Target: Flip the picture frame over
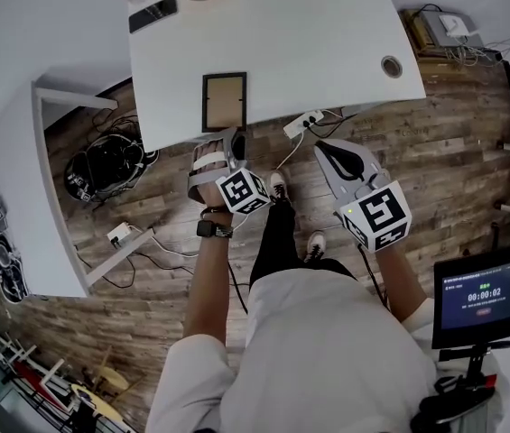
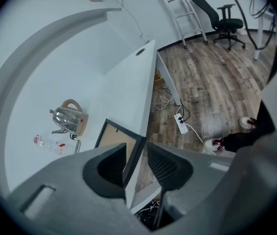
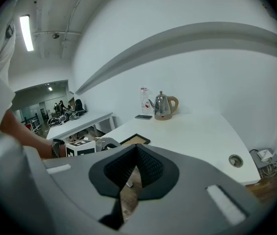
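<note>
We see the picture frame [image 1: 224,102] lying flat, brown panel up, at the near edge of the white surface [image 1: 327,43]. Our left hand-held gripper [image 1: 226,142] is just in front of that edge, jaws spread, with the frame's near corner showing in the gap, unpinched. Our right hand-held gripper [image 1: 334,152] hangs beyond the edge, to the frame's right, jaws pressed together on nothing.

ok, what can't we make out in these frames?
- picture frame underside: against the table, every view.
- Frame's near corner: left gripper view, hidden behind a jaw of the left gripper; contact unclear.
- kettle: cut off by head view's top edge.
- items beside kettle: print too small, left gripper view.
</note>
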`<act>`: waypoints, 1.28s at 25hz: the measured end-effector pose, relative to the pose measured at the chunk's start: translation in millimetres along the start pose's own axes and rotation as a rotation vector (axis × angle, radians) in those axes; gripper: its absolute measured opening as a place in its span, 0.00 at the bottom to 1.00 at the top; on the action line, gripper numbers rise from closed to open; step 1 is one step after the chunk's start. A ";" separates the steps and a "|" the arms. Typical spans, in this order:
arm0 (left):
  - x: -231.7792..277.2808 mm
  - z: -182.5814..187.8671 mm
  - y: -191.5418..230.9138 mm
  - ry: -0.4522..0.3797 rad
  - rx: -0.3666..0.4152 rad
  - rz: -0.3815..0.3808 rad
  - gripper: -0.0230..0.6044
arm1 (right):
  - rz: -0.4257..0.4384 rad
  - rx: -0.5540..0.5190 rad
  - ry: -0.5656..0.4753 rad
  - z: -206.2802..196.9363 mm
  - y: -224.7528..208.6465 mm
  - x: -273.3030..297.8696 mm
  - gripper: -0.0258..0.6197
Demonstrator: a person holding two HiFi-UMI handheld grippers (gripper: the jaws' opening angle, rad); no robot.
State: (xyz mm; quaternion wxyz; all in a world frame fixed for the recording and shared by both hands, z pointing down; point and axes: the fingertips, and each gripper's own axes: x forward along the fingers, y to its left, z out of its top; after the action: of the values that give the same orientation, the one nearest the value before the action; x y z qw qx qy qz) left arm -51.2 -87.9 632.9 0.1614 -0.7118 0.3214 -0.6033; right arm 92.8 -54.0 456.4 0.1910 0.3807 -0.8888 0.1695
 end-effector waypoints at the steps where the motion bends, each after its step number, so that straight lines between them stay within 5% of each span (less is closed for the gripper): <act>1: 1.2 -0.4 -0.7 0.002 0.013 0.012 0.25 | 0.001 0.004 0.004 -1.6 0.9 -0.4 0.04; 8: 26.2 -7.2 -4.1 0.008 0.087 0.067 0.28 | 0.003 0.016 0.046 -20.0 -0.6 10.3 0.04; 23: 18.3 -4.1 0.3 -0.028 0.048 0.089 0.20 | -0.014 0.007 0.059 -22.0 9.9 0.5 0.04; 32: 15.8 11.5 18.5 -0.154 -0.223 0.061 0.18 | -0.033 -0.007 0.044 -8.8 9.0 8.5 0.04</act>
State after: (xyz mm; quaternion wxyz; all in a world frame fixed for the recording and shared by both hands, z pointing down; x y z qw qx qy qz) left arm -43.9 -113.7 630.8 0.1238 -0.7594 0.3946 -0.5022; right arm 82.6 -49.4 466.6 0.2147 0.3907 -0.8785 0.1718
